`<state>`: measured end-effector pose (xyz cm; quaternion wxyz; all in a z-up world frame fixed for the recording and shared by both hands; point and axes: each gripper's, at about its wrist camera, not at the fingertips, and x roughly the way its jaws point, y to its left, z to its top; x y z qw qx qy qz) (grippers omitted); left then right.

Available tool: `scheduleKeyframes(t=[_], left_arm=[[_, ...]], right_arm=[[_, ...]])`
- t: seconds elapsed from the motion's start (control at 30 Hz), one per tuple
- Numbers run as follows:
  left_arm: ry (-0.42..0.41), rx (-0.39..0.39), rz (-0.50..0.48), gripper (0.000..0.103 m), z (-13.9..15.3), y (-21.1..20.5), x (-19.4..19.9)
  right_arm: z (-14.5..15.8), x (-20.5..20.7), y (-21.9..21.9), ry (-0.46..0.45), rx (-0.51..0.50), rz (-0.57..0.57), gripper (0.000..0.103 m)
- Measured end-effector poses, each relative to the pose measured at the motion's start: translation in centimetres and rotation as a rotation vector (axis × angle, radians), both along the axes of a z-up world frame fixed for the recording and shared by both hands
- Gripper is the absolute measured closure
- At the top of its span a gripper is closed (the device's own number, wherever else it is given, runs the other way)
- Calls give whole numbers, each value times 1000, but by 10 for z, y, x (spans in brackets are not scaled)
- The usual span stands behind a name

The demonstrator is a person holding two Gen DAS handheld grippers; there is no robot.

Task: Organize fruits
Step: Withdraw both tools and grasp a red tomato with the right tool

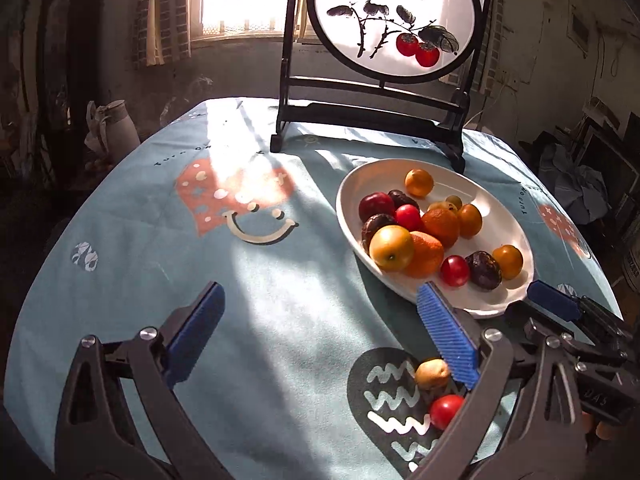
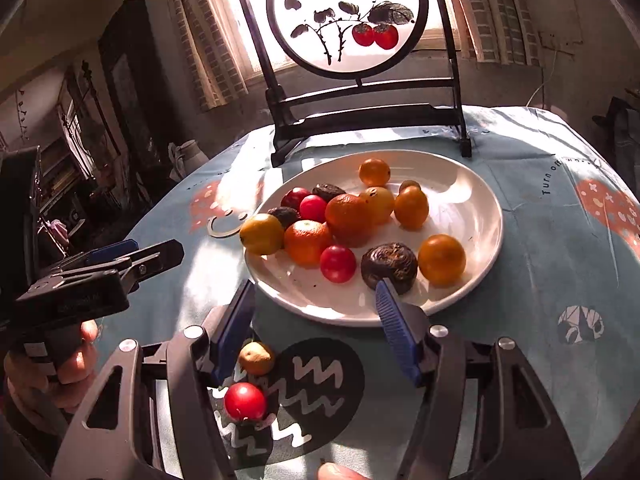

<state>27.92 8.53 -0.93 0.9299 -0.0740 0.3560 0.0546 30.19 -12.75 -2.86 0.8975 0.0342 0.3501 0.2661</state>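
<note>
A white oval plate (image 1: 360, 178) (image 2: 476, 204) holds several fruits: oranges, red cherry tomatoes, dark wrinkled fruits and a yellow one. Two fruits lie loose on the tablecloth in front of the plate: a small tan fruit (image 1: 432, 373) (image 2: 257, 357) and a red cherry tomato (image 1: 446, 411) (image 2: 245, 401). My left gripper (image 1: 320, 330) is open and empty, with the loose fruits just beside its right finger. My right gripper (image 2: 316, 324) is open and empty, its fingers over the plate's near rim and the loose fruits by its left finger. The right gripper also shows in the left wrist view (image 1: 560, 304).
A black stand with a round painted persimmon screen (image 1: 394, 16) (image 2: 346, 16) stands at the table's far edge behind the plate. The round table carries a light blue patterned cloth (image 1: 200, 240). A white jug (image 1: 120, 124) stands off the table at the left.
</note>
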Motion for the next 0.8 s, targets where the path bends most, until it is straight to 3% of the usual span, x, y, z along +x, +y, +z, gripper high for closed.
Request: scheduleKeyframes(t=[0.07,0.13,0.23,0.37,0.67,0.8], left_arm=[[9,-23,53,5,-17,11,-11],[65,24,96,5,-30,14,-11],[61,31,110,5,-28,19,-11],[26,-12,83,4,-19,18,-17],[55,-27,67,4,-22,15,-14],[50,1,71,4,-23,12,-14]], right_arm=[[-7,-16,11,0,-40,36,39],[-16,-30,21,12,-79,71,39],[-23,-41,32,43,-103,119,39],[-27,-49,41,14,-162,145,39],[-37,-44,44,58,-178,161,39],[-39,-42,47,66,-186,164,47]])
